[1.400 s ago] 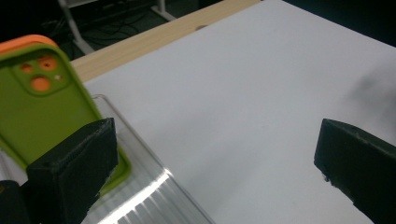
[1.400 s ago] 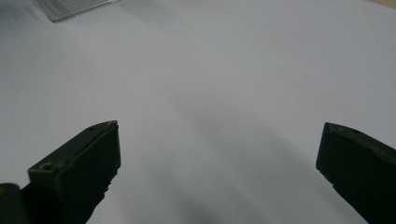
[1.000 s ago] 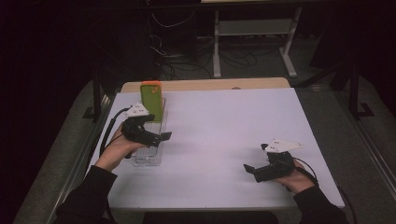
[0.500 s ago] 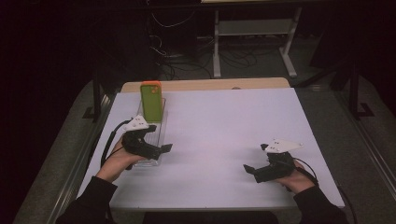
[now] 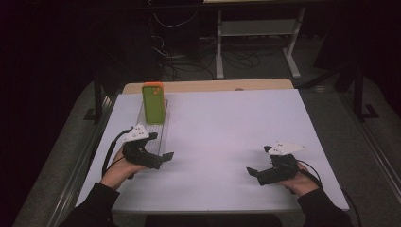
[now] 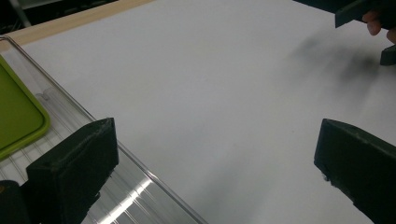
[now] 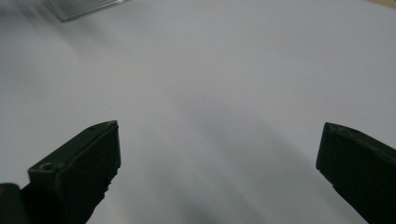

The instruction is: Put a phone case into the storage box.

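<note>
A green phone with an orange top edge [image 5: 153,103] leans upright in a clear ribbed plastic tray [image 5: 161,126] at the table's left; its green corner [image 6: 16,116] and the tray's rim [image 6: 140,163] show in the left gripper view. My left gripper [image 5: 166,156] hovers open over the tray's near end, nothing between its jaws. My right gripper [image 5: 253,171] rests open near the front right, held low above the white sheet [image 5: 227,137]. In the right gripper view the tray's corner [image 7: 79,7] sits far off, and its jaws stand wide apart.
The white sheet covers a wooden table whose bare far edge [image 5: 208,86] shows. A desk frame and cables [image 5: 255,42] stand on the dark floor behind. In the left gripper view the other hand and its jaws [image 6: 369,18] appear at the upper right.
My left gripper has drawn back toward the front edge, away from the phone, and now sits at the tray's near end. The right gripper has stayed in place.
</note>
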